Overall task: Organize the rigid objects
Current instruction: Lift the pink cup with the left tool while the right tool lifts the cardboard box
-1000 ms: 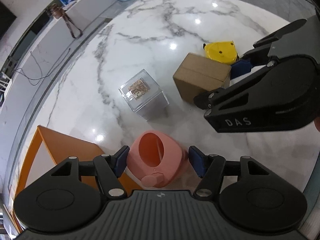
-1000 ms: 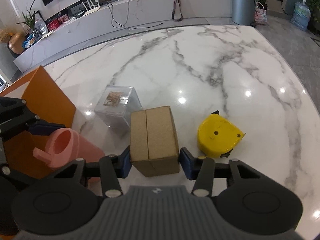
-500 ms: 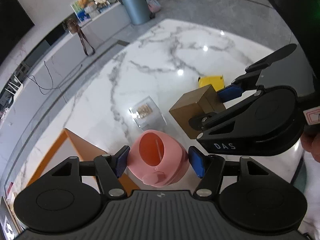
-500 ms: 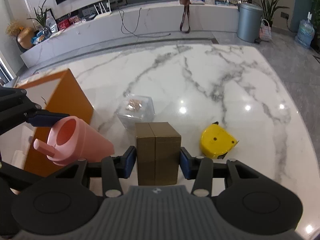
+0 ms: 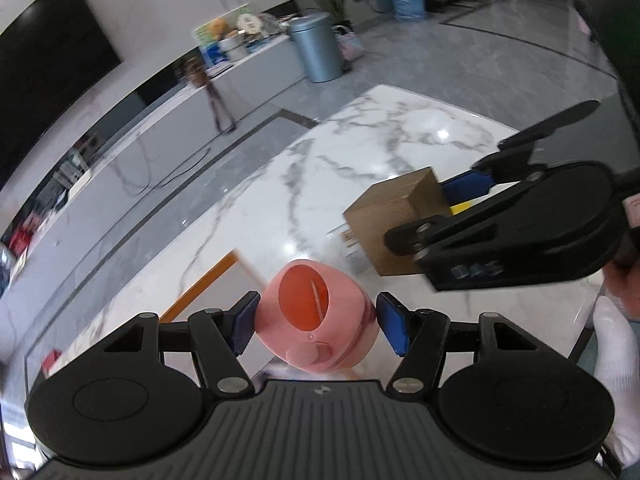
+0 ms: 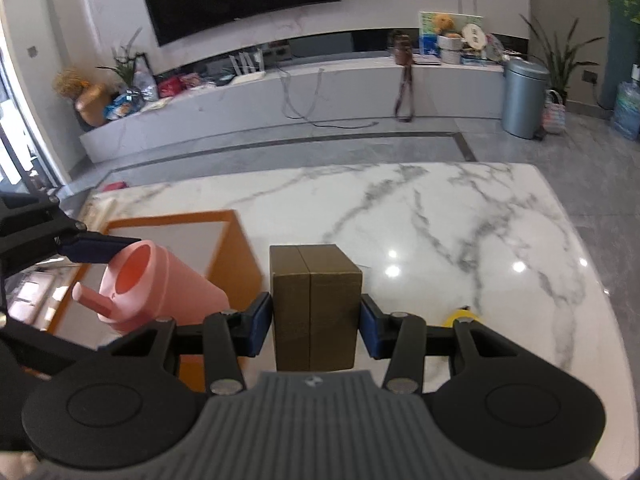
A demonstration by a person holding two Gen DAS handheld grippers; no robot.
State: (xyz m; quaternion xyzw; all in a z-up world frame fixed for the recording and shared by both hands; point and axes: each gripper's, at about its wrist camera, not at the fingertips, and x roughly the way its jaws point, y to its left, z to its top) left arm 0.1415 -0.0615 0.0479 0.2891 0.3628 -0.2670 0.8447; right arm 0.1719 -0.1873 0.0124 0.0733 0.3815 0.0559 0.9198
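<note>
In the left wrist view, the left tongs (image 5: 316,322) stand fairly wide and are clamped on a pink cup (image 5: 316,330), one blue pad pressed to each side of its body; the cup's open mouth faces away from the camera and a short spout sticks out near its rim. The cup hangs in the air above the white marble counter (image 5: 304,184), with the rim of an orange box (image 5: 200,286) just beyond and to the left of it. To the right of the cup, the right tongs (image 5: 460,196) reach in from the side, gripping a brown cardboard box (image 5: 388,224) that is also lifted off the counter; a clear case shows only as a blurred edge behind that box. A white-gloved hand (image 5: 618,344) sits at the right edge. In the right wrist view, the right tongs (image 6: 316,324) are partly closed, both blue pads flat against the opposite sides of the cardboard box (image 6: 314,304), which stands upright between them above the counter (image 6: 460,220). Left of the cardboard box, the pink cup (image 6: 160,288) is tilted, held by the left tongs (image 6: 96,250), over the orange box (image 6: 236,264). Right of the cardboard box, a sliver of a yellow tape measure (image 6: 460,316) lies on the counter, mostly hidden behind a finger of the right tongs.
</note>
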